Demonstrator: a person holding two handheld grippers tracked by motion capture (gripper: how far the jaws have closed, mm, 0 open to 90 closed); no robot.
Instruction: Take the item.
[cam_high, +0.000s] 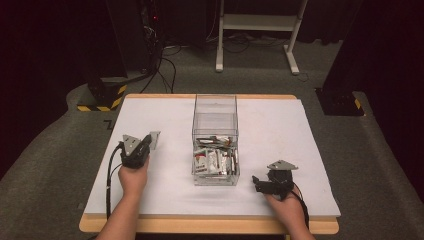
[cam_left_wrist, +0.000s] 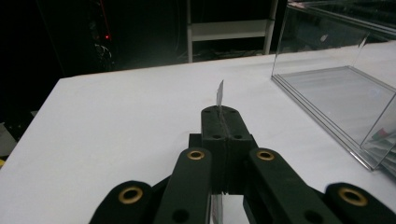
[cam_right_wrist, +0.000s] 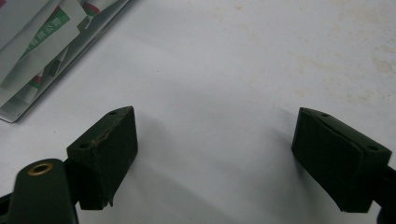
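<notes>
High view: left tongs sit over the white bench, left of the clear box. Left gripper view: the jaws are pressed together on a thin sachet, held edge-on, its top edge projecting above the jaw tips and its lower edge visible below them. The clear box stands ahead and to the right of these tongs, well apart. Inside its near end lie more sachets. Right tongs rest low on the bench, just right of the box's near corner. Right gripper view: the jaws are spread wide with bare bench between them; printed sachets lie ahead to their left.
</notes>
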